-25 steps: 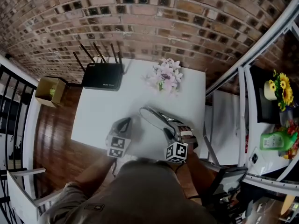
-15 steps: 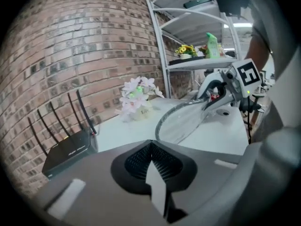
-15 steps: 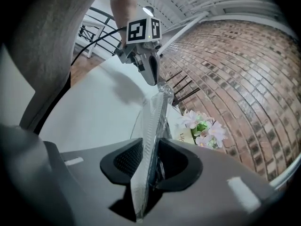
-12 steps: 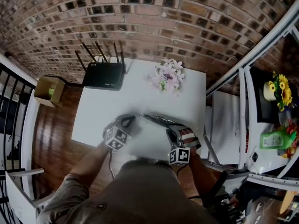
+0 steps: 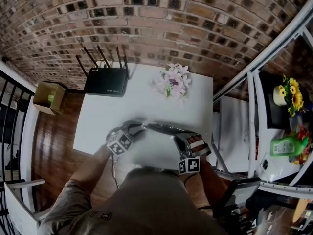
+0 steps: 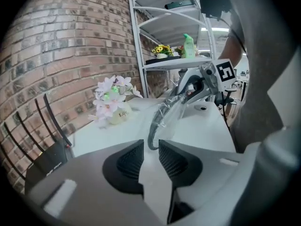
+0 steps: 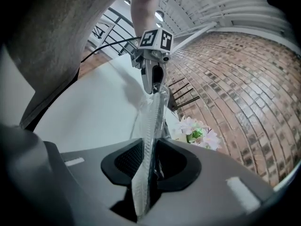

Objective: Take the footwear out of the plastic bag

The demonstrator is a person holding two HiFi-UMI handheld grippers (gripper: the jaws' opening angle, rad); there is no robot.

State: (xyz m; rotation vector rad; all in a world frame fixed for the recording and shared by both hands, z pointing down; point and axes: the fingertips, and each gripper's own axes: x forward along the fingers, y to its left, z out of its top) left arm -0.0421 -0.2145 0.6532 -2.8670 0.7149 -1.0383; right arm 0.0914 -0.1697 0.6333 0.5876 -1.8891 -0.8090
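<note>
A clear plastic bag (image 5: 164,129) lies stretched between my two grippers on the white table (image 5: 117,109). The striped footwear (image 5: 195,143) sits in its right end. My right gripper (image 5: 181,141) is shut on the bag there, and a pale ridged sole edge (image 7: 149,135) shows between its jaws, which have just been closing. My left gripper (image 5: 138,127) is at the bag's left end. Its jaws have just been opening, and the bag's dark-rimmed end (image 6: 155,131) reaches into the gap between the fingertips, whose pads stand apart. The left gripper (image 7: 154,84) shows at the bag's far end.
A black router (image 5: 106,81) with antennas stands at the table's back left, and a pot of pink flowers (image 5: 173,81) at the back middle. A cardboard box (image 5: 47,97) sits on the wooden floor at left. White metal shelving (image 5: 252,111) flanks the right.
The left gripper has rolled and moved right and down to the bag's left end, and its jaws have parted. The bag now lies stretched flatter. The right gripper has barely moved.
</note>
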